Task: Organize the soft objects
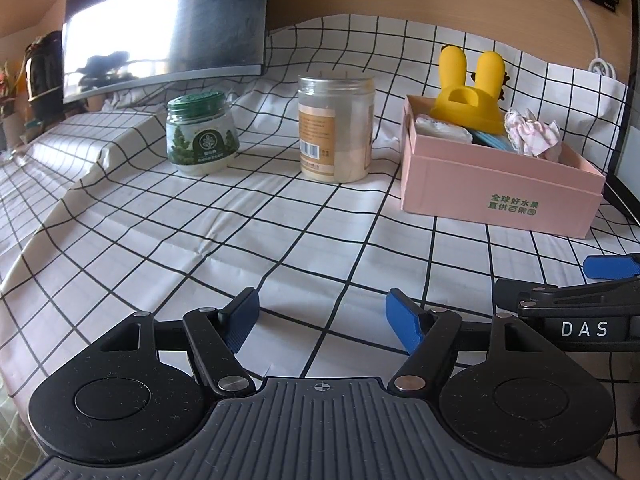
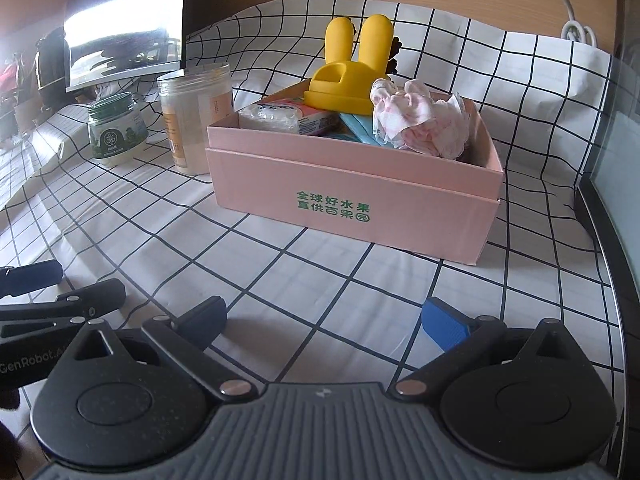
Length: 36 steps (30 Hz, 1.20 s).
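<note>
Box point(image 2: 352, 200) already holds the soft items: yellow bunny point(image 2: 348, 76), crumpled cloth point(image 2: 420, 124), wrapped packs point(image 2: 280, 116). No loose soft object shows on the grid cloth point(image 2: 280, 280). Judged stage: sorting at or near its end; next move, if any, needs a check for strays. Two jars point(image 1: 272, 132) stand left of the box. Left gripper point(image 1: 322, 322) and right gripper point(image 2: 324, 324) both spread, holding nothing, hovering low over the cloth, side by side, aimed toward the box.

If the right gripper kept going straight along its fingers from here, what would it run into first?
Most likely the front wall of the pink box. The right gripper is open and empty, with only bare checked tablecloth between its fingers and the box, though its height above the cloth is unclear.
</note>
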{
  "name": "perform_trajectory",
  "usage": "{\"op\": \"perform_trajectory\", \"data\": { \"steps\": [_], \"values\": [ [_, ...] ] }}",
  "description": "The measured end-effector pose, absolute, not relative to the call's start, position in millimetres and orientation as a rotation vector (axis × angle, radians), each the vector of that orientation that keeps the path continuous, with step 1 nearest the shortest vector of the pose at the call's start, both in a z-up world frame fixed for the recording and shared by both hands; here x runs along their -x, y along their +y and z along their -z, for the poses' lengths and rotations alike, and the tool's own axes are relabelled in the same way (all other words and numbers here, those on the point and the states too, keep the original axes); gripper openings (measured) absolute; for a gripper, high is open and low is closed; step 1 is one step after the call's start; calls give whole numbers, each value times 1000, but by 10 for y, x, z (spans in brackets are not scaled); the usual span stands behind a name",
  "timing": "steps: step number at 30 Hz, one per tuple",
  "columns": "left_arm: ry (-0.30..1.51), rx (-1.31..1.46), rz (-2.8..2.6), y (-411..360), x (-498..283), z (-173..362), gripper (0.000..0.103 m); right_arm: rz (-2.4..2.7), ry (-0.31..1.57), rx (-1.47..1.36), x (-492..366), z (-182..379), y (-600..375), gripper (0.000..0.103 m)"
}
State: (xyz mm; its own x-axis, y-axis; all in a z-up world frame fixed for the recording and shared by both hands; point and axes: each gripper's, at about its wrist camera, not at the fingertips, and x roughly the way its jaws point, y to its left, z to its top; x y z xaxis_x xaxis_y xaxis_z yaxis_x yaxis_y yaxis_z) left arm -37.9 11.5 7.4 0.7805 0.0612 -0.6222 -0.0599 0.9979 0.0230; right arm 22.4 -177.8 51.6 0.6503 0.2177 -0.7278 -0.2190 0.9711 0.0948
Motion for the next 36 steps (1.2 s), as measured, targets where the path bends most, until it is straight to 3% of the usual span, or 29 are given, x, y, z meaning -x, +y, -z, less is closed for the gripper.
{"op": "perform_trajectory", "data": {
  "steps": [36],
  "values": [
    [667, -19, -11, 140, 360, -69, 74, -248, 826, 2, -226, -518, -1776, 103]
  ]
}}
